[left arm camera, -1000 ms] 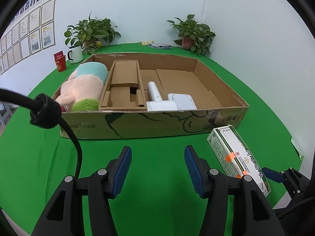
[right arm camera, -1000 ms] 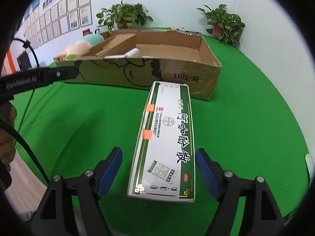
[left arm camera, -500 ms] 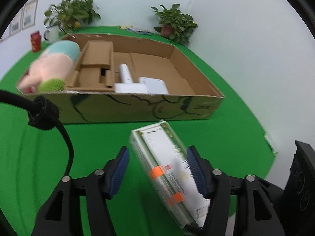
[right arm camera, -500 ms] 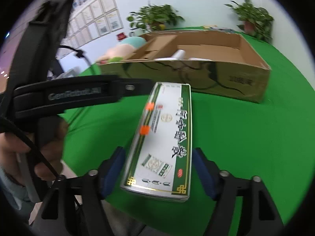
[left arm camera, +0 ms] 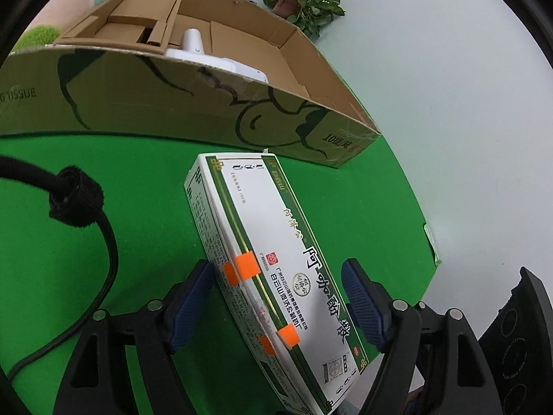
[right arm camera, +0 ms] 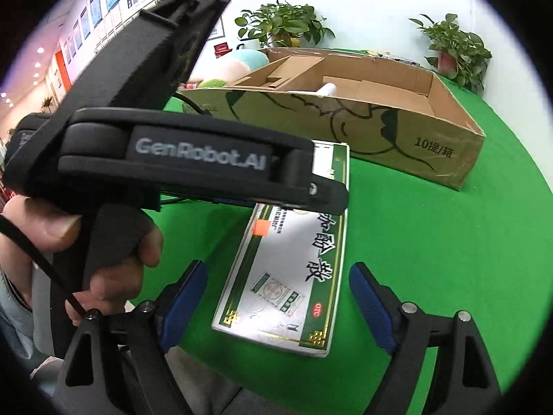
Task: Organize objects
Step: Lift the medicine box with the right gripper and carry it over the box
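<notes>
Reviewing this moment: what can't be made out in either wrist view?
- Medicine box: far half hidden by the left gripper's body, right wrist view.
- Plush toy: cut off by the lens edge, left wrist view.
- White device in cardboard box: mostly behind its front wall.

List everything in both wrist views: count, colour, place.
medicine box: 1, white and green with orange stickers, on the tablecloth before the carton, between both grippers' fingers
cardboard carton: 1, brown, open-topped, on the table
cardboard insert: 1, brown, inside carton
white appliance: 1, inside carton
plush toy: 1, pink, teal, green, carton's far end
potted plants: 2, green, table's back edge
tablecloth: 1, green
framed certificates: several, wall
cable: 1, black
left gripper: opening, straddling box
right gripper: closing, pads clear
hand: 1, on left gripper's handle
</notes>
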Motion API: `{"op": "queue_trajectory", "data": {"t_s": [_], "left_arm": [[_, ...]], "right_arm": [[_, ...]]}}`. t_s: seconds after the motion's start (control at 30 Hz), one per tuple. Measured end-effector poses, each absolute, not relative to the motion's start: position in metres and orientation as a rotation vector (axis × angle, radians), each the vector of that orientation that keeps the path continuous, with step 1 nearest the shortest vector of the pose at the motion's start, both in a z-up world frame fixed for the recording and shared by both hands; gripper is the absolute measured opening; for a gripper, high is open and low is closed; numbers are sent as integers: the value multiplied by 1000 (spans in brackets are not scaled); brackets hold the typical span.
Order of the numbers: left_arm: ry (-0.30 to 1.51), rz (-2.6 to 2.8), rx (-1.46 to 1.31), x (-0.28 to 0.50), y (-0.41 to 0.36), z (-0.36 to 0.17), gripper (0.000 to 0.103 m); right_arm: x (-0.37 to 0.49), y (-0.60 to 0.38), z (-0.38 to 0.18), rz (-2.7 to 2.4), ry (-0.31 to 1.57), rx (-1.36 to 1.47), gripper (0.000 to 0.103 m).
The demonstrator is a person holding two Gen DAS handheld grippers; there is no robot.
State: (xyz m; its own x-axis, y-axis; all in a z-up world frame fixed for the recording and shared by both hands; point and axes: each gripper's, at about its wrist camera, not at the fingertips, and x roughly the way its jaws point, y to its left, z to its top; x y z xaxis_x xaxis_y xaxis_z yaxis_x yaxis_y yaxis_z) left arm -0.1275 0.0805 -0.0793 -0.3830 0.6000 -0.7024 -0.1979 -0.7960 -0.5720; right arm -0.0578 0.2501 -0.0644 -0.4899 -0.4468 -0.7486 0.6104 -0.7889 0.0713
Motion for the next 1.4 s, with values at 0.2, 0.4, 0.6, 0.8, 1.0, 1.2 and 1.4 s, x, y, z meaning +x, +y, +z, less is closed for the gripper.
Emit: {"op": "queue_trajectory", "data": {"t_s": [0.2,0.4,0.6,0.8,1.0,1.2,1.4], "left_arm": [[-574,2170,-1366,-122,83,-82,75],[-575,2179,-1386,-122,85,-80,73],[-538,2205,-1416,-122,90,-79,65],[-533,2231,-1374,-120,85,-67,56],[-497,2285,-1292,-114,82,-46,52],[-477,2304,-1209,-118,84,-23,48],[-425,2338,-1147,-121,89,0,47]], "right_arm": [[-52,251,-66,-2295,289,1073,68],[-53,262,-63,-2289,123,1092,66],[-60,276,-61,-2208,-112,1118,66],[-58,264,-62,-2220,-52,1113,66],[-56,260,-56,-2268,9,1063,65],[-57,258,-44,-2322,66,1001,63],[-65,256,-36,-2320,80,958,62]]}}
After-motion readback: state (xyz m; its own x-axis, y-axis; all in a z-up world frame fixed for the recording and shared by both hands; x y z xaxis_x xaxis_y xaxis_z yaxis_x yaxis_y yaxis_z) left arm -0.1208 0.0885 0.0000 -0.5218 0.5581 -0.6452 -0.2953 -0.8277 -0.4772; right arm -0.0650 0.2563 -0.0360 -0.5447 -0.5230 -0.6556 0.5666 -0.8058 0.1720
